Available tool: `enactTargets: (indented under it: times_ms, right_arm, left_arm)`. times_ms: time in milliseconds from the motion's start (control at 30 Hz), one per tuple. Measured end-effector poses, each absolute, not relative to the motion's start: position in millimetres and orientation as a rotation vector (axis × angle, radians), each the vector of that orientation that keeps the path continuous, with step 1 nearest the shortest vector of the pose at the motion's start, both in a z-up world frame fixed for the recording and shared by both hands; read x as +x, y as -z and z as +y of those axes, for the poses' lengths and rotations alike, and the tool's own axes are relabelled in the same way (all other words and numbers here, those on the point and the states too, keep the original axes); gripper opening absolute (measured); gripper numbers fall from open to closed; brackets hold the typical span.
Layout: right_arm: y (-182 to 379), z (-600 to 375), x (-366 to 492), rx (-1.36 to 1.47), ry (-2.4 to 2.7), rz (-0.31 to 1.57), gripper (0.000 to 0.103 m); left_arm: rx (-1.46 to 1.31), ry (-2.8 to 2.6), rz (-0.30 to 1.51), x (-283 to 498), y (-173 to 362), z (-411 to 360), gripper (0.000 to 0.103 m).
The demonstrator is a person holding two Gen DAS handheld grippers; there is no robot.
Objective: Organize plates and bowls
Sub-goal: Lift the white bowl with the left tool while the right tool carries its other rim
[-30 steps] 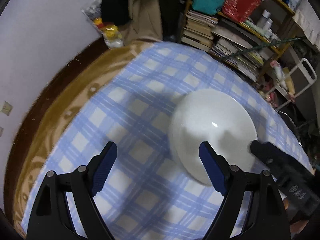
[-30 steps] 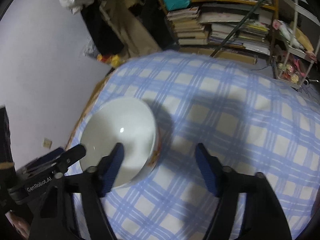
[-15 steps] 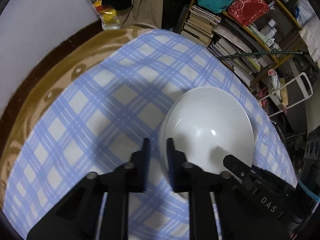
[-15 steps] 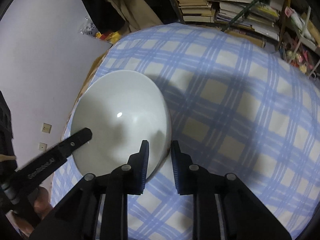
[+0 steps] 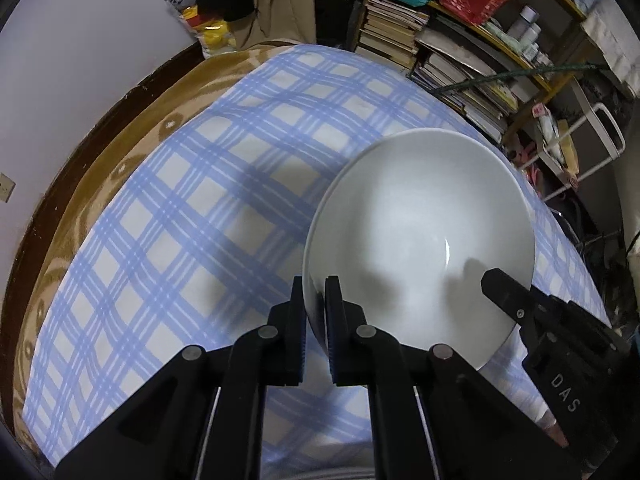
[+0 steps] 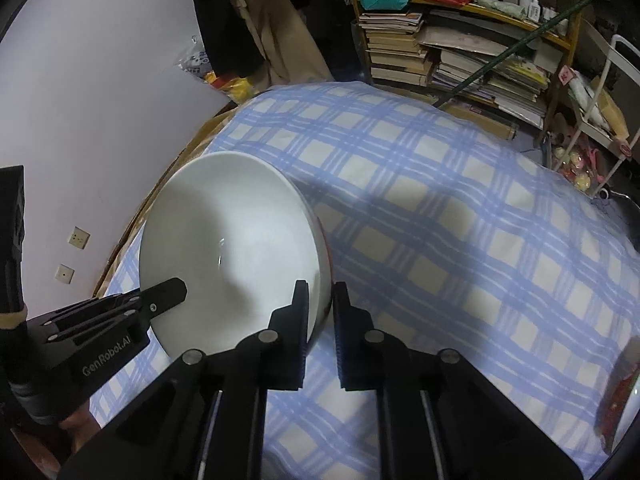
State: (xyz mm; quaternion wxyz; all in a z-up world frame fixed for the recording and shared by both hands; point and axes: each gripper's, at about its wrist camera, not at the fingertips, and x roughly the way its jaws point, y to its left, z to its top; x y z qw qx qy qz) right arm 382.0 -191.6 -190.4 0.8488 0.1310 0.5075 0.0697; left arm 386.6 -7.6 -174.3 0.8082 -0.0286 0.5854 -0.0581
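Observation:
A white bowl (image 5: 420, 236) with a red pattern on its outside (image 6: 228, 240) is over the blue checked cloth (image 5: 180, 208). My left gripper (image 5: 315, 292) is shut on the bowl's left rim, one pad inside and one outside. My right gripper (image 6: 320, 296) has the opposite rim between its pads, and its jaws are closing onto it. Each gripper shows in the other's view: the right gripper (image 5: 500, 284) at the bowl's far side, the left gripper (image 6: 168, 294) likewise. I cannot tell whether the bowl's base rests on the cloth.
A red-patterned dish (image 6: 616, 400) shows at the cloth's right edge. A brown blanket (image 5: 120, 152) borders the cloth beside the wall (image 5: 80, 60). Shelves of books (image 6: 460, 64) and a white cart (image 6: 600, 92) stand behind the bed.
Both grippers went from wide open to closed on opposite sides of the bowl's rim. The bowl now fills more of each view.

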Motion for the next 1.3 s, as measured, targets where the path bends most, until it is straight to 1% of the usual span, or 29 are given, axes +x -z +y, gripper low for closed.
enactTargets:
  times_ms: [567,1033,1300]
  right_arm:
    - [160.6,-248.4,289.2,0.296,-0.088,1.053,0.013]
    - [170.2,-291.9,199.0,0.303,-0.028,1.05,0.013]
    - [175.8,-303.7,167.3,0.314,-0.013,1.05,0.013]
  left_arm:
    - [0.013,0.179,1.238,313.8,124.5,-79.9,0.009]
    - [0.082,0.227,1.263,225.8,137.6,-134.8,0.009]
    - [0.078,0.226,1.29,195.0,146.7,-145.4,0.009]
